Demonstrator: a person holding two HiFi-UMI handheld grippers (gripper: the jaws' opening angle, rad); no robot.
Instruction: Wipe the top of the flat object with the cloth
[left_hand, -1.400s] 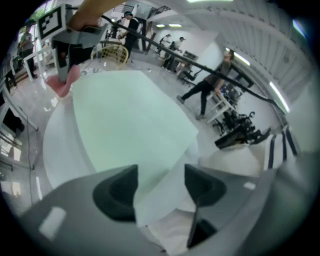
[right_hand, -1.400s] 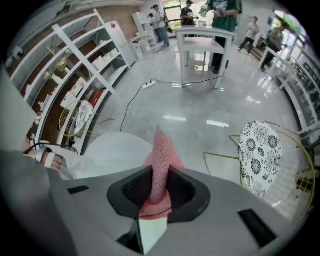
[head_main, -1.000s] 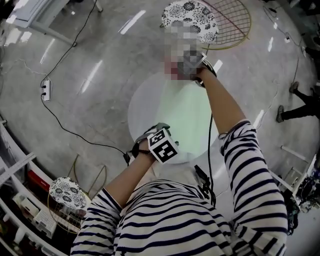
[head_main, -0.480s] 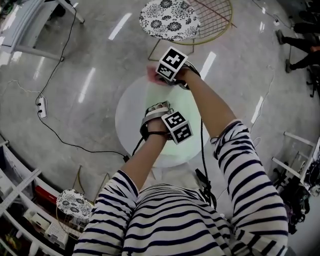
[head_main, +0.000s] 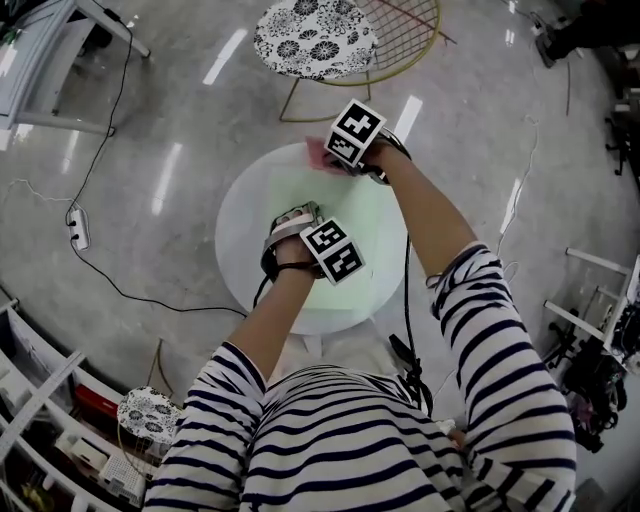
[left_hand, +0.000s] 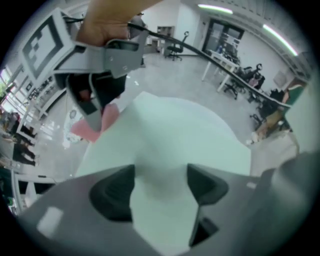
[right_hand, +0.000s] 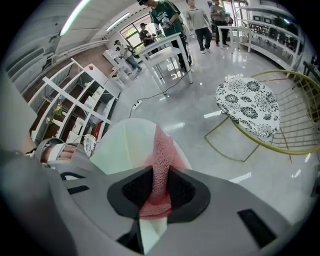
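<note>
A pale green flat object (head_main: 355, 225) lies on a round white table (head_main: 240, 265). My right gripper (head_main: 335, 160) is over the object's far left corner, shut on a pink mesh cloth (head_main: 318, 153). In the right gripper view the cloth (right_hand: 159, 165) stands pinched between the jaws of the right gripper (right_hand: 159, 187) and hangs down to the flat object (right_hand: 125, 145). My left gripper (head_main: 290, 222) points down over the object's near left part. In the left gripper view the left gripper (left_hand: 160, 182) has just been opening its jaws, which stand wide with only the green surface (left_hand: 170, 135) below them.
A gold wire chair with a floral cushion (head_main: 315, 40) stands just beyond the table. A power strip (head_main: 77, 228) and its cable lie on the glossy floor at the left. A second floral chair (head_main: 150, 410) and shelving are at the lower left. People stand far off (right_hand: 167, 15).
My left gripper has moved from the table's near left edge onto the flat object and has tipped downward. The right gripper, still holding the cloth, has shifted a little at the far edge.
</note>
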